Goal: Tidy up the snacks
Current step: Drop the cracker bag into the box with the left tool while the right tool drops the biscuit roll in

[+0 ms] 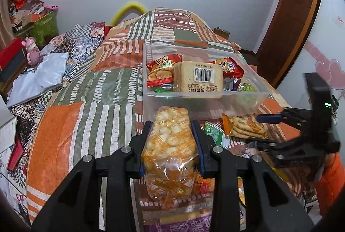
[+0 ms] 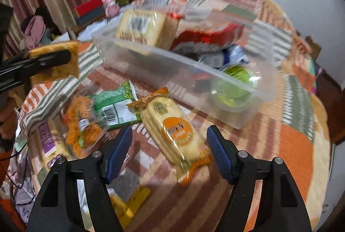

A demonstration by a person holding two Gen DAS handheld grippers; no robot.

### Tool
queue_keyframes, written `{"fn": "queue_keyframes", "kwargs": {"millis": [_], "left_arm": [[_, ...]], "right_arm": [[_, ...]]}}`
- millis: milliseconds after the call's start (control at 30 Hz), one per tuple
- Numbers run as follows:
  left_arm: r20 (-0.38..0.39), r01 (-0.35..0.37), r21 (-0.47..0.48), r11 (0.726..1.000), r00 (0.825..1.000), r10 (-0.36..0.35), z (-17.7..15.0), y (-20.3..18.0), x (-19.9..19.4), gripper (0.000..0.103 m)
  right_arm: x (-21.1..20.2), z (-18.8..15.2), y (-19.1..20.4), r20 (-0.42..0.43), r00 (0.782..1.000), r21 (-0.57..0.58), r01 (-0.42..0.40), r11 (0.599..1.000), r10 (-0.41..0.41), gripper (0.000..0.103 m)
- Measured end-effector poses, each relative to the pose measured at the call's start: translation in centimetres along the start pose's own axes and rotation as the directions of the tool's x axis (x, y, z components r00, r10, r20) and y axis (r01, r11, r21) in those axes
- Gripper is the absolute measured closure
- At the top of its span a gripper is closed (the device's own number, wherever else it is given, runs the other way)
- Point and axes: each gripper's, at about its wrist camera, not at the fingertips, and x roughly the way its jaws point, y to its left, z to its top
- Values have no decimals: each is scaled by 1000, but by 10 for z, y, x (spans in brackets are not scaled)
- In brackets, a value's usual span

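My left gripper (image 1: 171,124) is shut on an orange bag of pale puffed snacks (image 1: 171,145), held just in front of the clear plastic bin (image 1: 148,72). The bin holds several snack packs, among them a beige cracker block (image 1: 198,79). My right gripper (image 2: 169,145) is open, its jaws on either side of an orange-labelled cracker pack (image 2: 174,133) lying on the bed. In the left wrist view the right gripper (image 1: 261,130) hovers by that same cracker pack (image 1: 248,127). The left gripper with its bag (image 2: 54,61) shows at the left of the right wrist view.
A green snack pack (image 2: 114,107) and an orange crinkly pack (image 2: 84,124) lie left of the cracker pack. The patchwork quilt (image 1: 90,107) covers the bed. A purple pack (image 1: 179,225) lies near me. Boxes and clutter stand at the far left (image 1: 32,23).
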Motion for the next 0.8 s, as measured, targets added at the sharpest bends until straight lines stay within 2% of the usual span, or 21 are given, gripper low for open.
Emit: {"fn": "queue_keyframes", "kwargs": {"millis": [100,167,200,267,300,333,600,800], "left_arm": [[-3,3,3,1000,1000,-3,-1,-1,0,68],[-3,4,5,1000,1000,-4,-3,-1,-1,68],[-3,5,5,1000,1000,-5,-3,-2,-1,68],[0,7,1,1000,1000,-7,-3,-1,-1,68],[0,6,-3,1000,1000,-6,-3,0,-1,68],[-1,6,-7,1000,1000,-6,-3,1,-1,68],[11,1,-29,1000,1000,0,11,3,-2,68],[57,-3,-30,1000,998,4,37,-1,-3,68]], "right_arm": [[16,5,-1,-30,1000,-16,7,1000,-7,35],[22,4,-3,-45,999,-6,12,1000,-12,44],[22,3,-4,-42,999,8,21,1000,-21,45],[16,0,-5,-27,1000,41,10,999,-8,55],[11,-2,-6,-16,1000,51,2,999,-1,56],[7,-4,-4,-8,1000,55,2,998,-2,63],[-37,-13,5,118,993,73,14,997,-22,64],[-70,6,-3,231,973,109,-15,994,-11,64]]}}
